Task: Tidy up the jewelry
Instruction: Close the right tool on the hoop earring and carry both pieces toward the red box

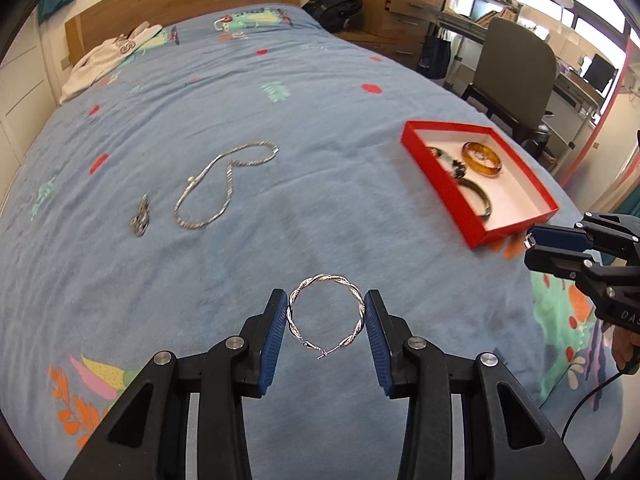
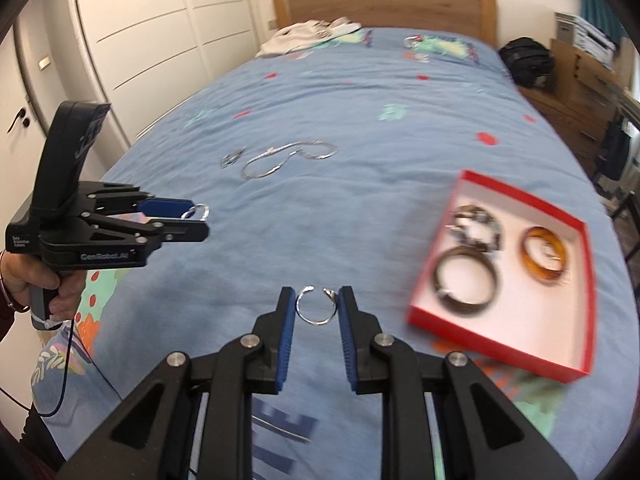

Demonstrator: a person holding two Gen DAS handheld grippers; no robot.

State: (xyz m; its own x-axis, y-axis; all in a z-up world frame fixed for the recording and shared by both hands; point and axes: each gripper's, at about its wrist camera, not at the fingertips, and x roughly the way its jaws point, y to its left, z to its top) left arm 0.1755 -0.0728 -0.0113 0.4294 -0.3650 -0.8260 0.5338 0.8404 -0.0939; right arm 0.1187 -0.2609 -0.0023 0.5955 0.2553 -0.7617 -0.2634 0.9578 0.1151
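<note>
Surface: a bed with a blue patterned bedspread, wooden headboard at the far end, and a white garment lying near it. White wardrobe doors line one side of the room; a desk chair, drawers and bright windows stand on the other. A black bag sits beside the bed.

Left gripper: clamped on a twisted silver hoop earring, both blue pads pressing its sides, held above the bedspread. Right gripper: clamped on a smaller plain silver ring, an open-ended band, likewise held off the surface.

A red box with a white interior rests on the bedspread, holding an amber bangle, a dark bangle and a beaded piece. Well apart from it lie a silver chain necklace and, just beside that, a small silver piece.

The left wrist view alone shows the chair and windows. The right wrist view alone shows the wardrobe, the box contents unobstructed, and a person's hand gripping the left tool's handle.
</note>
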